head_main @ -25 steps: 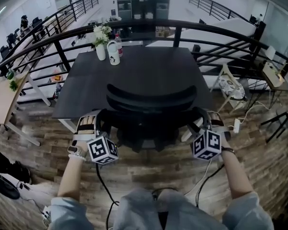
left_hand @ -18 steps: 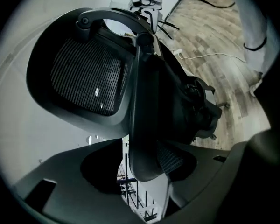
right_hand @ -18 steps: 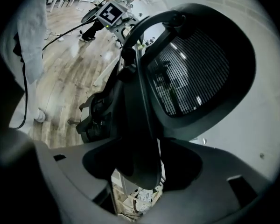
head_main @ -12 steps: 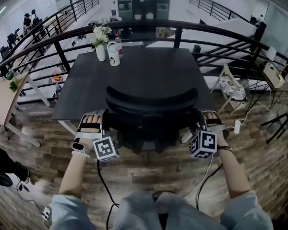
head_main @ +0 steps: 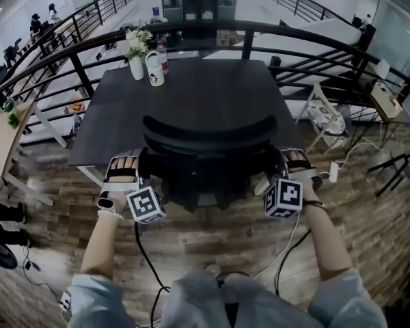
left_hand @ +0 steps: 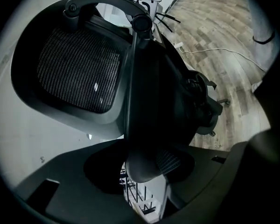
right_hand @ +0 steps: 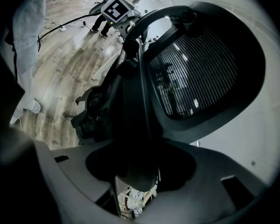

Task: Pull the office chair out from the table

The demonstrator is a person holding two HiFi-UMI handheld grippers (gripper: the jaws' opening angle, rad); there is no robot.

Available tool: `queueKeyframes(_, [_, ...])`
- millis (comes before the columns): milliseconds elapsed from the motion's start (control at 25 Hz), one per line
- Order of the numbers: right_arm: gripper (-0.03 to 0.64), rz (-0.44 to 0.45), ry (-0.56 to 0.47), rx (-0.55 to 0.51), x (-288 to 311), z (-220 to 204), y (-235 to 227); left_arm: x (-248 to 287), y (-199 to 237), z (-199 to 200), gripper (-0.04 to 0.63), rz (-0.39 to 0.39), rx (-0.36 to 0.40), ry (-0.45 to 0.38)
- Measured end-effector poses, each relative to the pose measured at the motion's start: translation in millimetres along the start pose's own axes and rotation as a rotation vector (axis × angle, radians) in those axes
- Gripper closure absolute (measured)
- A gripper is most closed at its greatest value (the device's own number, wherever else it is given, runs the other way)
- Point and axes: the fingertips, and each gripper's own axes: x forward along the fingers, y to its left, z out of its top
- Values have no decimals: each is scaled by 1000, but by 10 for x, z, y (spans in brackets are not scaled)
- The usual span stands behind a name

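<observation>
Office chair [head_main: 208, 142] sits tucked in at the near edge of the table [head_main: 205, 91], approx. mid-edge, backrest toward the person & seat under the top. Far left corner of the table carries a vase w/ flowers [head_main: 136, 59] and a bottle [head_main: 154, 70], well apart from the chair.

Left gripper [head_main: 141, 171] is on the chair's left armrest [left_hand: 147, 164]. Its jaws have just been closing, and the armrest's rounded end sits between them, clamped as far as the left gripper view shows. Right gripper [head_main: 279, 169] does the same on the right armrest [right_hand: 137, 171]: jaws just closing, armrest end pinched between them.

Step in hand, IMO: the grasp is about finished and the pull not yet begun, since the chair is right at the table edge.

Next move needs both hands drawing back toward the person together, level & at equal pace, so the chair rolls straight instead of swivelling. Grip must be firm bc the rounded armrest ends could slip out. A cable [head_main: 142, 255] trails over the wood floor [head_main: 205, 244] behind the chair and may foul the wheels. The person prob. has to step back for room.
</observation>
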Motion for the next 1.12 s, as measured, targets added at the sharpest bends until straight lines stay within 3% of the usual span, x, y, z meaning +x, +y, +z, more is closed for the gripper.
queueKeyframes(520, [419,-10,14,25,-95,-4,39,-84,14,-26,391,15,15,43])
queueKeyframes(1120, [419,-35,-54,25,-620,183,327,-543,-151,-193,391,8,7,126])
